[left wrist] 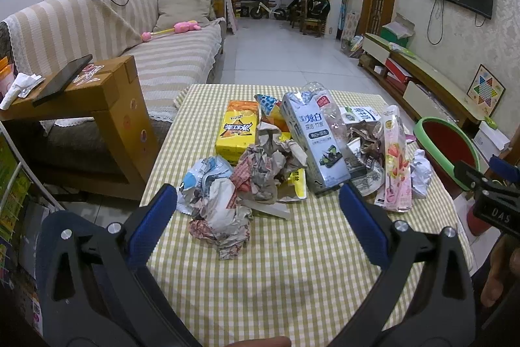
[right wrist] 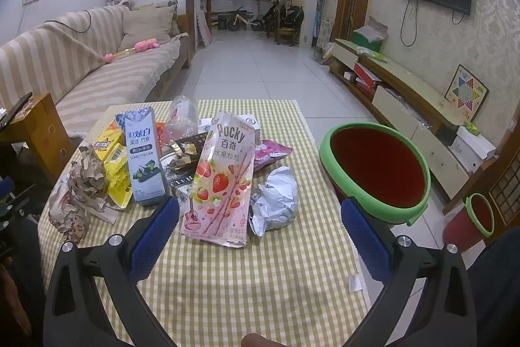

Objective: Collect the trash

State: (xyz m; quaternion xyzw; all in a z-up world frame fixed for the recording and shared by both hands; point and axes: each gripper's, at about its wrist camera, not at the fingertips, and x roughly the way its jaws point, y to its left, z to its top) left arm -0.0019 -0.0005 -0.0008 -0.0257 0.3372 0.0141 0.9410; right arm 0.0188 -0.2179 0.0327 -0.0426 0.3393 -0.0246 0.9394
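- Left gripper [left wrist: 258,197]: jaws wide apart, holding nothing, above crumpled paper [left wrist: 224,217].
- Trash heap on checked table [left wrist: 292,265]: one toothpaste box [right wrist: 144,158], one Pocky bag [right wrist: 221,178], one foil wad [right wrist: 276,200].
- Right gripper [right wrist: 260,207]: spread wide, holding nothing.
- Two green-rimmed bins [right wrist: 377,171] right of the table.

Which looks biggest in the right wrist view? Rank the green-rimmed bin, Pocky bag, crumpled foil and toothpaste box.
1. green-rimmed bin
2. Pocky bag
3. toothpaste box and crumpled foil: look alike, and the foil lies nearer the camera, so unranked.
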